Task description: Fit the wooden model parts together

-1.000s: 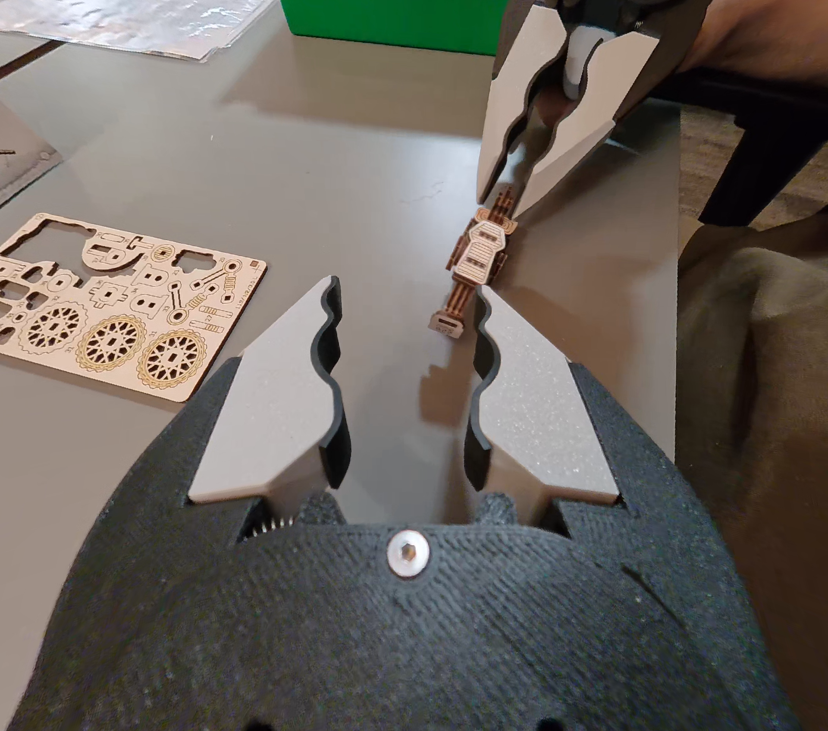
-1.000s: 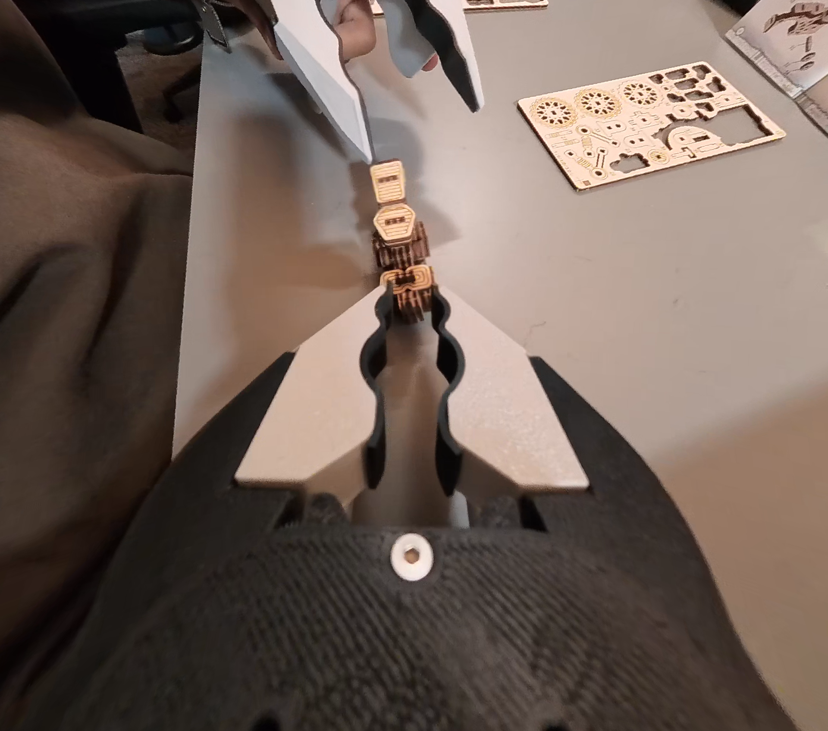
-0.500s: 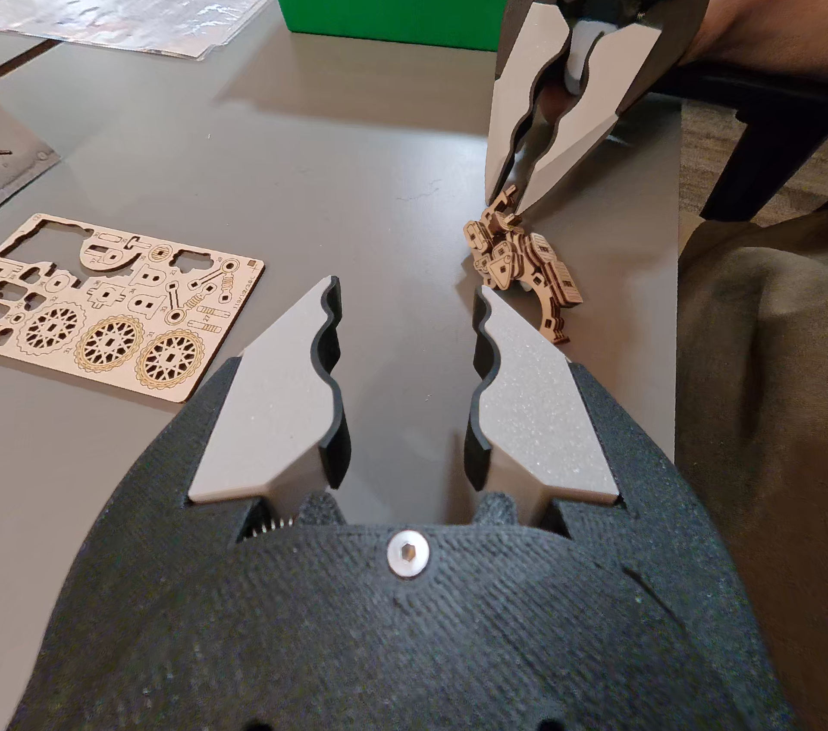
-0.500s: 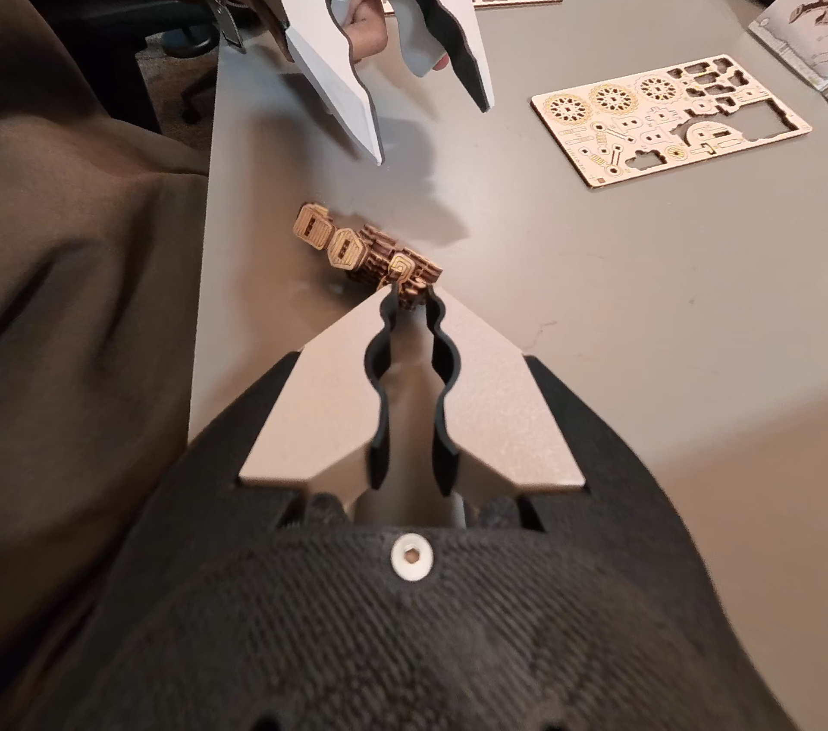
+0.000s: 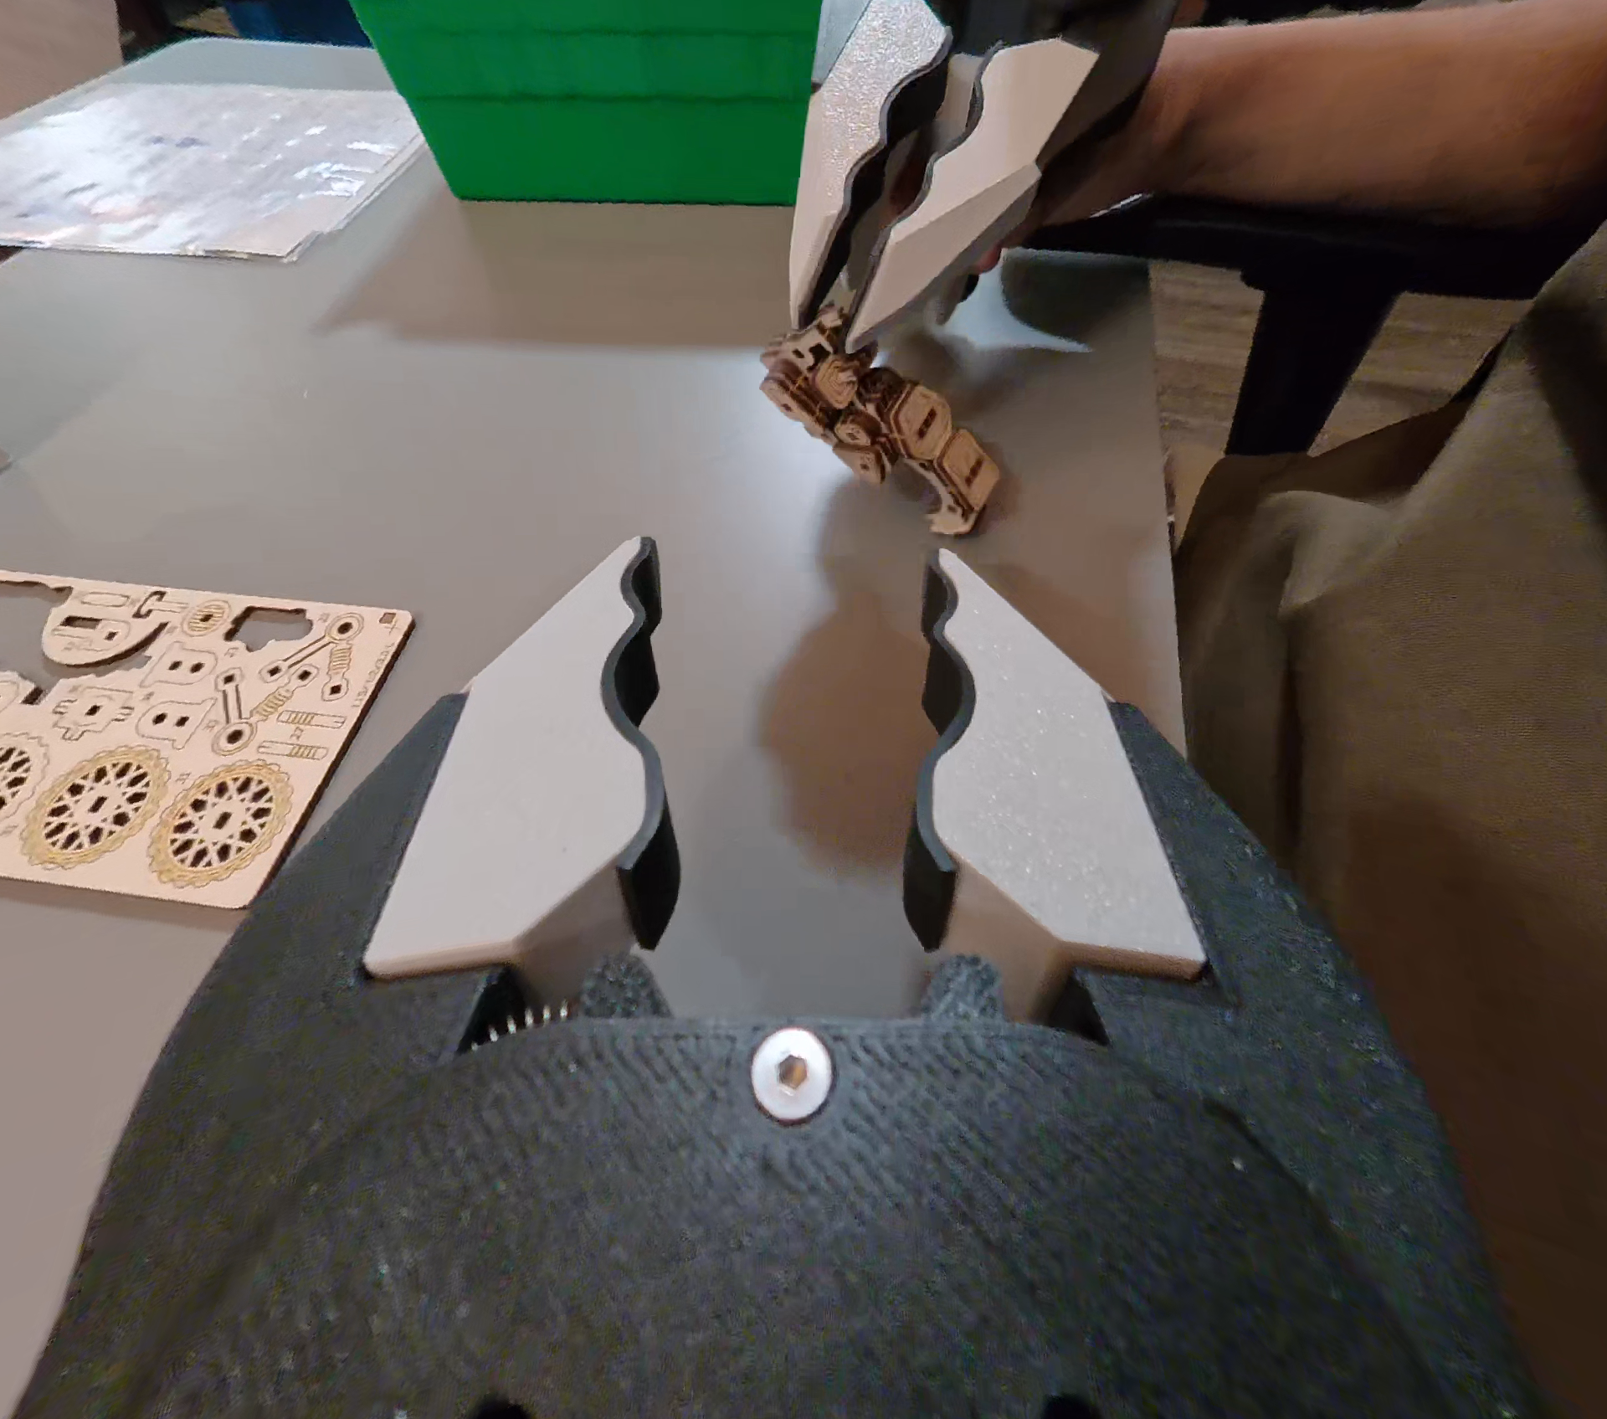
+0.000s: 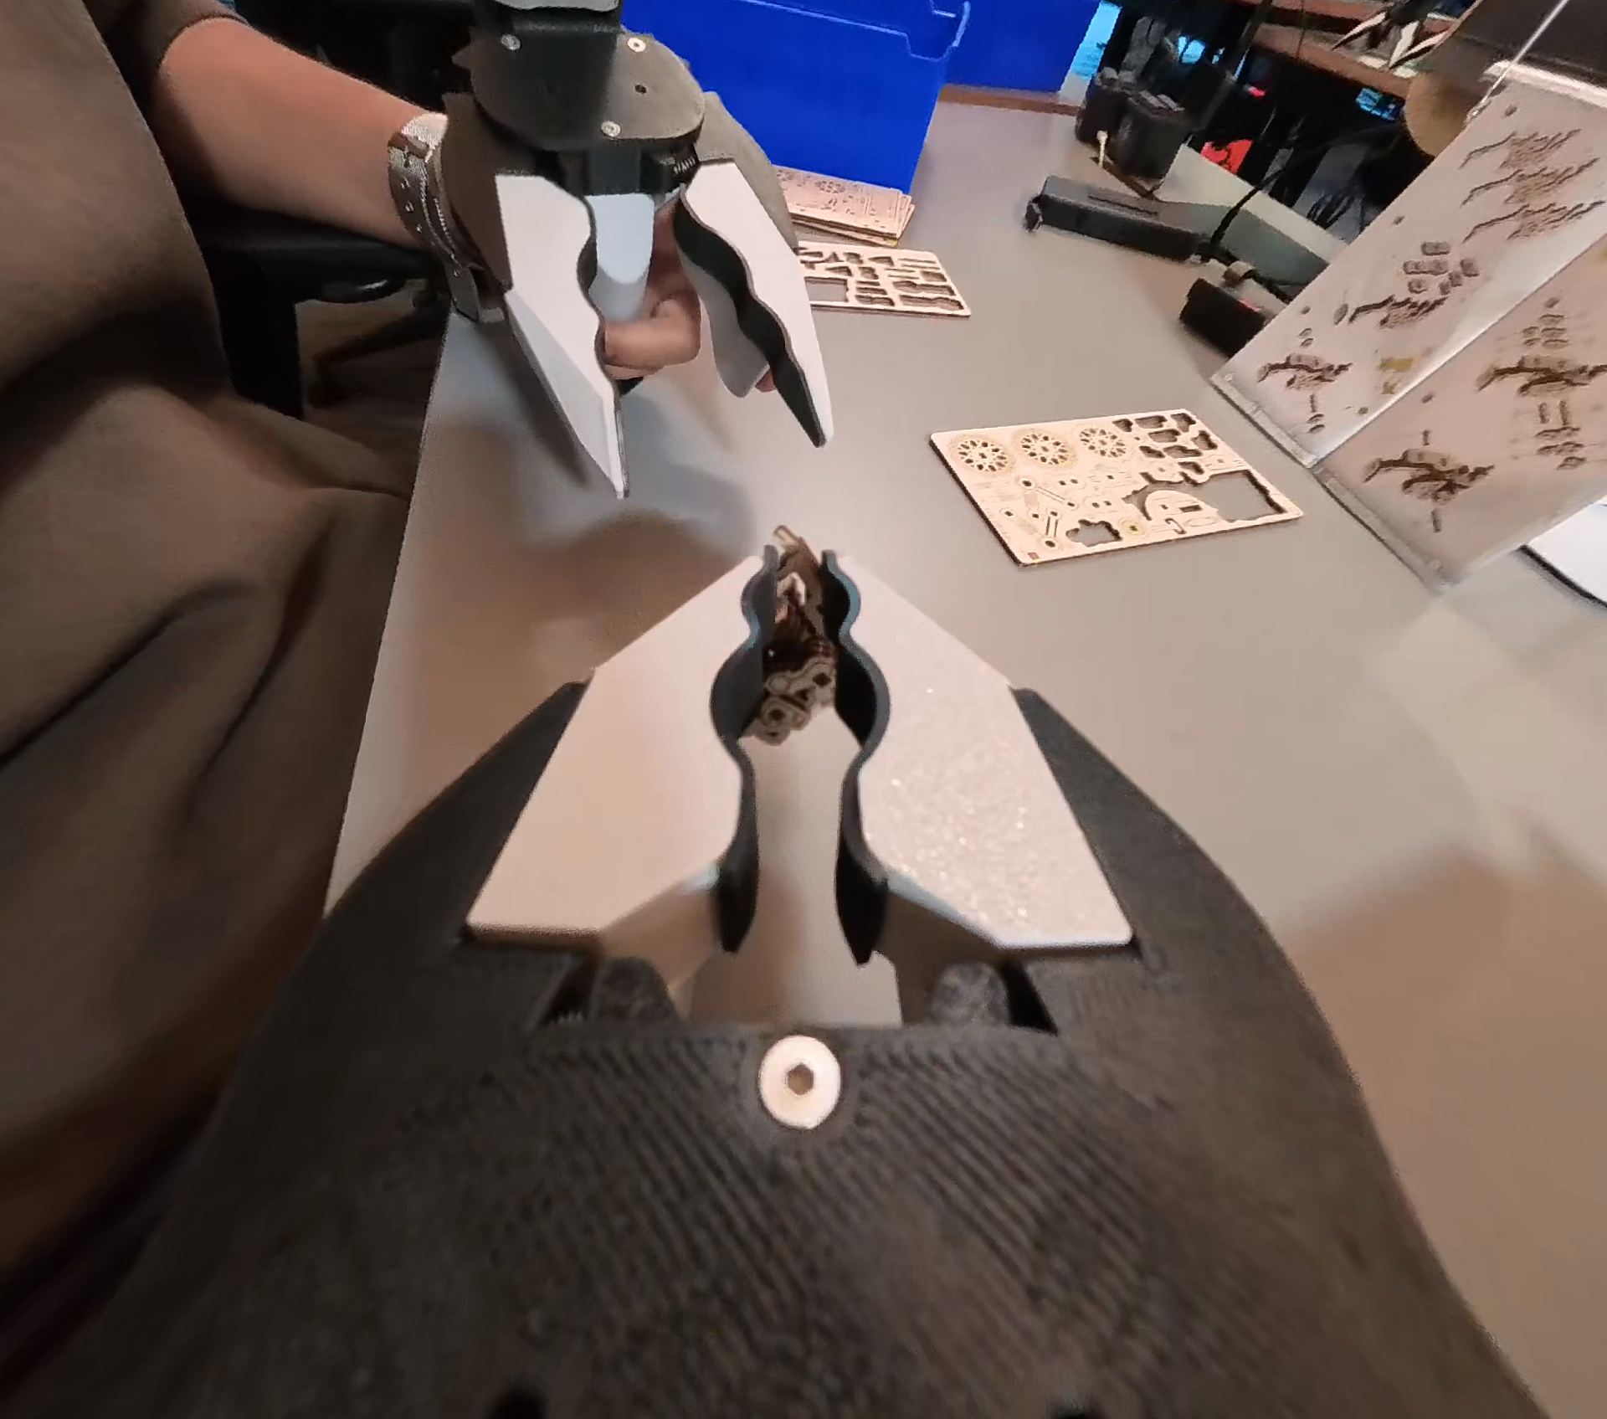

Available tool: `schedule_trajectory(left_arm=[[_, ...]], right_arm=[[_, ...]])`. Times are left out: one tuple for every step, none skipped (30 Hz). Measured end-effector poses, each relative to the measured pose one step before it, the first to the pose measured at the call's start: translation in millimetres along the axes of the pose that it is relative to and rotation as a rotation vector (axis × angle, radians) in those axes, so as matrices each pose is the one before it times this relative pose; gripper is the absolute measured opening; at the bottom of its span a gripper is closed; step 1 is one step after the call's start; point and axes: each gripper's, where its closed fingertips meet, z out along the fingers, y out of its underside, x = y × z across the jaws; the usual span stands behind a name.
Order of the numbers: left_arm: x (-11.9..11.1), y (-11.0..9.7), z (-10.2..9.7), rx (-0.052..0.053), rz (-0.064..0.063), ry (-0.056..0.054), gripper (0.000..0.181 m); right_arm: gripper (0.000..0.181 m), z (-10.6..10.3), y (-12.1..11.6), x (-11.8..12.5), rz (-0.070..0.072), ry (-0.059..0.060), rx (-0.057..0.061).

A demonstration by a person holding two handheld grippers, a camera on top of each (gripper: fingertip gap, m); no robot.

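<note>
1. Pinching the wooden model by one end, the right gripper is holding it narrowly; it should be keeping that grip firm and level.
2. Hanging nearby, the left gripper is standing wide and empty.
3. Seemingly, the model's far end is touching the table, ahead of the left tips.

right gripper has swung the wooden model sideways, lifting it off the table
</note>
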Motion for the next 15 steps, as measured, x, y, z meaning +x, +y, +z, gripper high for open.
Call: schedule_trajectory(left_arm=[[0.15,0.3,0.08,-0.0019,-0.0081,0.0039,0.059],[-0.05,0.07,-0.1,-0.0002,-0.0058,0.0025,0.059],[0.0,-0.06,-0.2,0.0012,-0.0042,0.0011,0.059],[0.1,-0.08,0.01,0.0007,-0.0032,0.0005,0.059],[-0.02,0.24,0.16,-0.0018,-0.0028,-0.0003,0.058],[0.35,0.37,0.29,-0.0034,-0.002,0.0009,0.058],[0.32,0.48,0.41,-0.0039,-0.0012,0.0006,0.059],[0.14,0.39,0.43,-0.0032,-0.0021,-0.0005,0.058],[0.45,0.31,0.47,-0.0026,-0.0029,0.0014,0.058],[0.5,0.32,0.47,-0.0027,-0.0027,0.0019,0.058],[0.42,0.15,0.4,-0.0019,-0.0028,0.001,0.058],[-0.06,0.29,0.4,-0.0021,-0.0019,-0.0012,0.058],[-0.29,0.25,0.17,-0.002,-0.0007,-0.0019,0.059],[-0.43,0.18,0.25,-0.0017,-0.0016,-0.0025,0.058],[-0.37,0.16,0.14,-0.0011,-0.0027,-0.0007,0.058]], right_arm=[[0.007,0.56,1.68,-0.17,-0.0042,-0.0008,-0.0062],[0.007,0.81,1.54,-0.51,0.0025,-0.0051,-0.0056],[0.006,0.78,0.88,-0.36,0.0072,-0.0055,-0.0031],[0.006,0.54,0.13,-0.14,0.0078,-0.003,-0.0007],[0.006,0.28,0.14,0.3,0.0055,-0.0004,-0.0011],[0.006,0.1,0.41,0.53,0.0029,0.0031,-0.0025],[0.006,-0.14,0.24,0.96,0.0017,0.0051,-0.0022],[0.006,-0.2,-0.14,0.81,0.0022,0.0049,0.0002],[0.006,-0.22,-0.62,0.86,0.0034,0.0047,0.0027],[0.006,-0.17,-0.76,1.23,0.0045,0.0073,0.0029],[0.006,-0.23,-0.77,1.7,0.0058,0.0092,0.0026],[0.006,-0.24,-0.83,1.37,0.008,0.0081,0.0039],[0.006,-0.18,-0.64,1.59,0.0125,0.0084,0.0034],[0.006,0.0,0.45,2.68,0.0193,0.0126,-0.0029],[0.006,0.08,1.47,2.97,0.0239,0.0132,-0.009]])
